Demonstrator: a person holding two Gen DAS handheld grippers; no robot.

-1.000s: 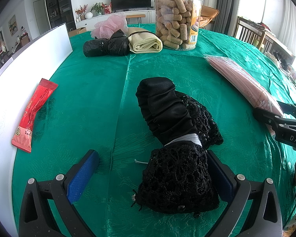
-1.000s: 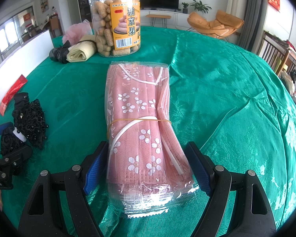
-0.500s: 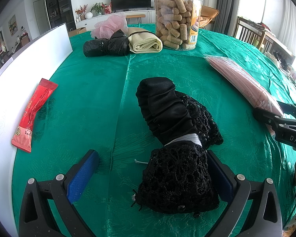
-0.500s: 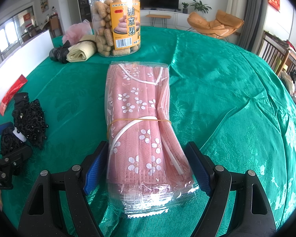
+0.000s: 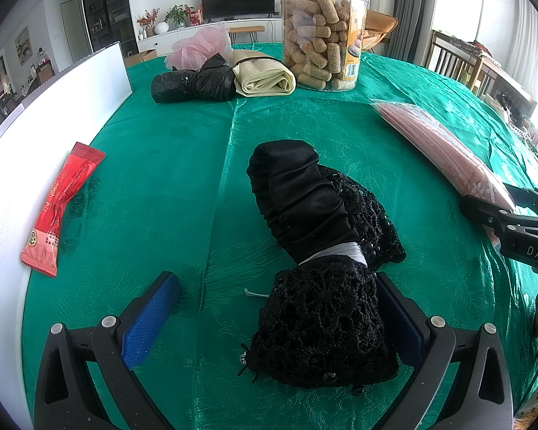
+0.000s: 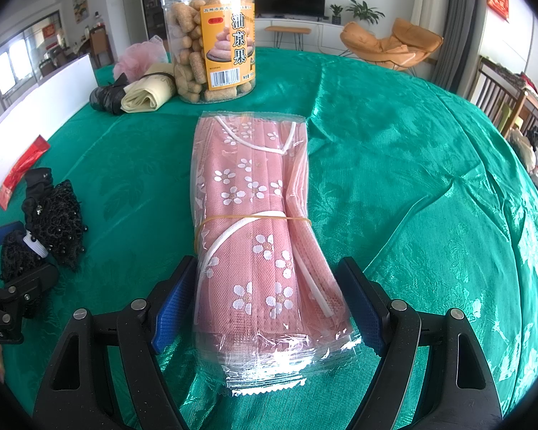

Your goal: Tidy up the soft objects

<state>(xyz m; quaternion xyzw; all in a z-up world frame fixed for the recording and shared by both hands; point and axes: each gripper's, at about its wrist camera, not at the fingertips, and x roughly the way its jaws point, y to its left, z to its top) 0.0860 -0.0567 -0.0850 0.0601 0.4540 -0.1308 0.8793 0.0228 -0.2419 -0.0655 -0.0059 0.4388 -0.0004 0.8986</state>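
Observation:
A black lace and satin hair piece (image 5: 315, 251) lies on the green tablecloth (image 5: 168, 179). My left gripper (image 5: 274, 317) is open around its near end, the right finger touching it, the left finger apart. A clear pack of pink flowered face masks (image 6: 258, 222) with a rubber band lies between the fingers of my right gripper (image 6: 265, 304), which is open around its near end. The hair piece also shows at the left of the right wrist view (image 6: 50, 218), and the mask pack at the right of the left wrist view (image 5: 441, 150).
At the far side stand a clear jar of snack rolls (image 5: 322, 32), a folded cream cloth (image 5: 265, 79), a black rolled bundle (image 5: 193, 86) and a pink mesh puff (image 5: 201, 46). A red snack packet (image 5: 61, 208) lies beside a white board (image 5: 36, 122) on the left.

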